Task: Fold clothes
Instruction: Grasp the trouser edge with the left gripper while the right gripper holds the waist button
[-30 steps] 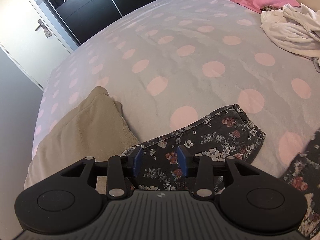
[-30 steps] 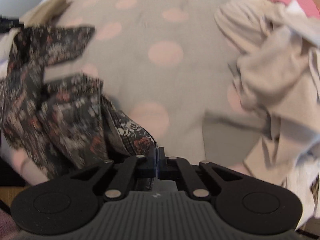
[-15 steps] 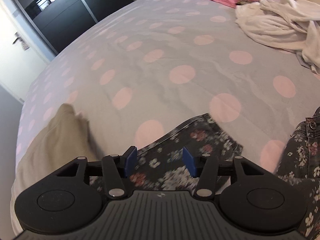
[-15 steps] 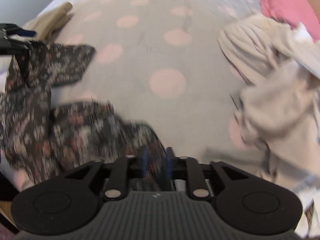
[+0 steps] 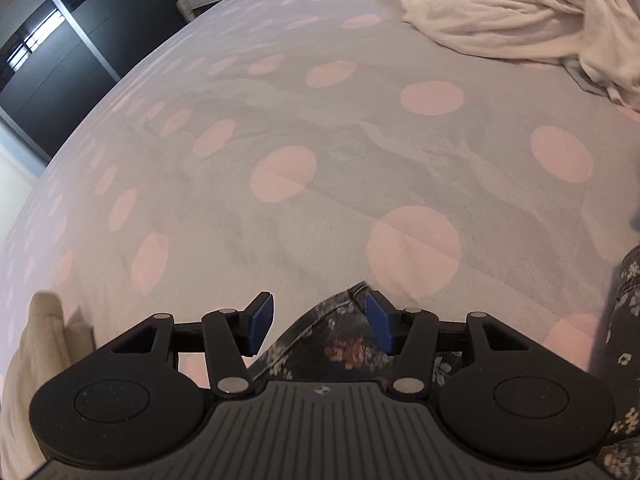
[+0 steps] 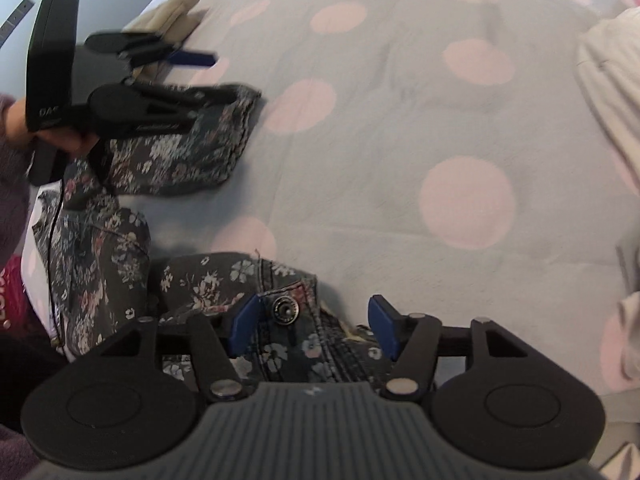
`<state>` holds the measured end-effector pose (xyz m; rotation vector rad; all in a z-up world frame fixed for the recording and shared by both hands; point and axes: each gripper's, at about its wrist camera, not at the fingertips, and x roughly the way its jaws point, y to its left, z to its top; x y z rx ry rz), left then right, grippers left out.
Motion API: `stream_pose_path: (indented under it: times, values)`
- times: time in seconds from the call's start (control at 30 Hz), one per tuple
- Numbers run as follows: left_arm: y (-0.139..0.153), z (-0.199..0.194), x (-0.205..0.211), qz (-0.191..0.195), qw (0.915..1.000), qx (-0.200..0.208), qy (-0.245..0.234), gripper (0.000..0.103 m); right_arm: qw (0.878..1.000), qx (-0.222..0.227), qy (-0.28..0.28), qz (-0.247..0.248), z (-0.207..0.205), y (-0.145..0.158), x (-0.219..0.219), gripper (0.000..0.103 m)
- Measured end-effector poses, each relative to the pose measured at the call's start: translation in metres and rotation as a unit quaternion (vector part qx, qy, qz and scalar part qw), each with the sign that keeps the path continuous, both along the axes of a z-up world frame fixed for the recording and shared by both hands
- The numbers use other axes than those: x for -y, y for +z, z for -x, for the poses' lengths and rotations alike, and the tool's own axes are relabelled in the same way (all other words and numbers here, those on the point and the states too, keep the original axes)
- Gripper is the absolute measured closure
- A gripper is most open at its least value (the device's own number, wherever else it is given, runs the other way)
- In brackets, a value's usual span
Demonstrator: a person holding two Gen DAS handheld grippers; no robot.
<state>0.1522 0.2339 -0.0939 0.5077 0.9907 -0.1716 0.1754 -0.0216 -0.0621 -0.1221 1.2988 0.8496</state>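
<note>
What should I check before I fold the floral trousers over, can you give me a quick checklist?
1. Left gripper open: ok, trouser-leg hem between its fingers.
2. Right gripper open: ok, straddling the waistband button.
3. Either gripper gripping cloth: not ok, nothing clamped.
4. Floral trousers flat: not ok, bunched between leg and waist.
5. Bedspread ahead free for folding: ok.
6. White clothes pile and beige folded garment clear of the trousers: ok for the pile; cannot tell for the beige one.
</note>
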Motion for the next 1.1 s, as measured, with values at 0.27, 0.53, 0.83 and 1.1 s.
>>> stream_pose_path:
  times: [0.27,0.53,0.83,1.1]
  values:
    - [-0.028,-0.016,-0.019,0.026,0.9984,-0.047,0.014,0.036,1.000,-0.025,0.012,0.007,0.001,-0.016,-0.006,0.039]
    - [-0.024,-0.006,-0.021,0.081,0.9929,-0.057,0.066,0.083,0.997,-0.075,0.010,-0.011,0.013,-0.027,0.003,0.061]
    - [0.096,0.041,-0.068,0.083,0.9855,0.033,0.144,0.097,0.999,0.000,-0.006,-0.034,0.034,0.025,0.011,0.076]
    - [0.247,0.123,-0.146,0.053,0.9411,0.193,0.273,0.097,0.983,0.131,-0.091,-0.095,0.038,0.124,0.061,0.077]
